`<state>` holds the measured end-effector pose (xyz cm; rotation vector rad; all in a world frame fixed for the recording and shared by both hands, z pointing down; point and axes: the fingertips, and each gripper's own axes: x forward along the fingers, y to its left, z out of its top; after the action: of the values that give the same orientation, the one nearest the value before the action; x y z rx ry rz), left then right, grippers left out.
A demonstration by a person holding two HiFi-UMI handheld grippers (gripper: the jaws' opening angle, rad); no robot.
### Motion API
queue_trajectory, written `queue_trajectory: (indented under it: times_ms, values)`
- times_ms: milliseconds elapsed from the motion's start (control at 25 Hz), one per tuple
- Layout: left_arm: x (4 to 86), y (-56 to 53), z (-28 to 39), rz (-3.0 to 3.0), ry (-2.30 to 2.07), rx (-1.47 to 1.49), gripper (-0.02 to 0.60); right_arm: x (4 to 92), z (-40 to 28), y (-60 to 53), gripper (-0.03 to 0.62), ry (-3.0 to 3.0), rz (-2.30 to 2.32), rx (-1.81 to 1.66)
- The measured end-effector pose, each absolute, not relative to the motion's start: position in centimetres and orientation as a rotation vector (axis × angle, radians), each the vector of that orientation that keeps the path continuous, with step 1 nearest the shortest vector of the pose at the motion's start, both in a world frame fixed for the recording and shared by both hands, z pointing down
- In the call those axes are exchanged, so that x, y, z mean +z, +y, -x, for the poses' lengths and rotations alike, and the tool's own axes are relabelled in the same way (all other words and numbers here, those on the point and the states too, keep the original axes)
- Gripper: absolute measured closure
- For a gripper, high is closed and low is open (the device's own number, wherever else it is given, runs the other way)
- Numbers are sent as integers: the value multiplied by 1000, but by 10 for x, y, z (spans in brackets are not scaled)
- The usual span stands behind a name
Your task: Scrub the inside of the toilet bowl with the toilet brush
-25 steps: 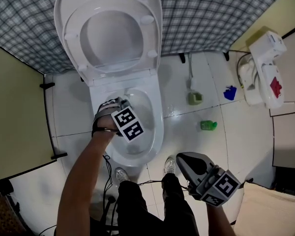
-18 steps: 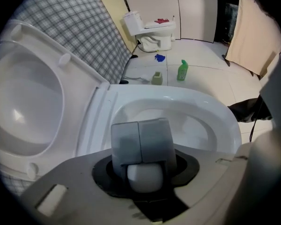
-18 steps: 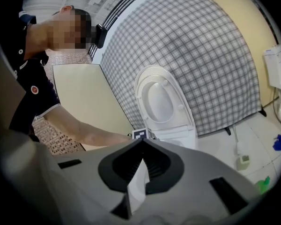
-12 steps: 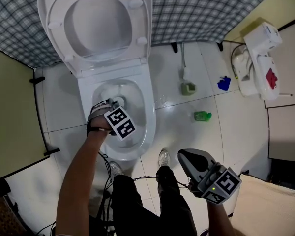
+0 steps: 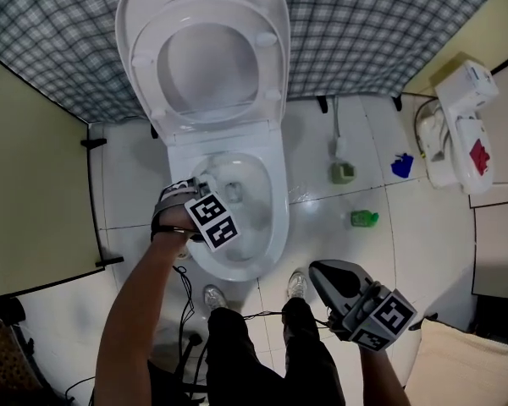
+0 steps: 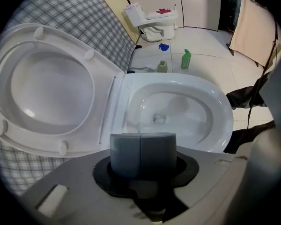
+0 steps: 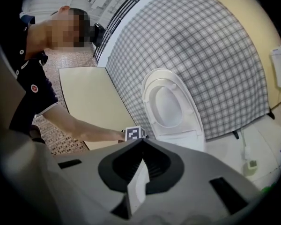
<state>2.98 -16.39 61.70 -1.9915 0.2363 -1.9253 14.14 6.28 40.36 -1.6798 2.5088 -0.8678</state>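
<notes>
Swept toward the left wall of the toilet bowl (image 5: 278, 222) since a second ago, toilet brush handle (image 6: 141, 146) clamped in left claw (image 6: 143, 172); scrubbing apparently under way. Right claw (image 7: 141, 144) closed, empty.

White toilet bowl (image 5: 277, 220); grey toilet brush (image 6: 143, 153); grey-checked wall (image 5: 389, 32); green bottle (image 5: 363, 218)

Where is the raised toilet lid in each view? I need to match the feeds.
Head view: raised toilet lid at top centre, above the bowl.
Left gripper view: lid fills the left half, beside the bowl.
Right gripper view: lid near centre.
Shared landmark: the checked cloth behind it.
</notes>
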Motion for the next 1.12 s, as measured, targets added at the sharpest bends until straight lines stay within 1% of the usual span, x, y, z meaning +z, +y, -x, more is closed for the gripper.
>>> queue_trajectory:
  times_ms: [160,320,560,680,840,1120]
  values:
    - [628,-154,-9,1942,218,-1981,422,413,-129,69,594,2538,1649,-873]
    - [645,-152,-19,1886,159,-2013,423,409,-136,63,594,2508,1665,-887]
    - [679,-115,-30,1897,26,-2043,425,420,-151,75,594,2471,1713,-913]
    - [671,-111,-25,1924,23,-2064,425,419,-155,78,594,2465,1716,-913]
    - [647,-101,0,2000,1,-2168,425,412,-152,77,594,2480,1690,-905]
    - [636,-73,41,2261,124,-2349,425,403,-138,72,594,2513,1633,-890]
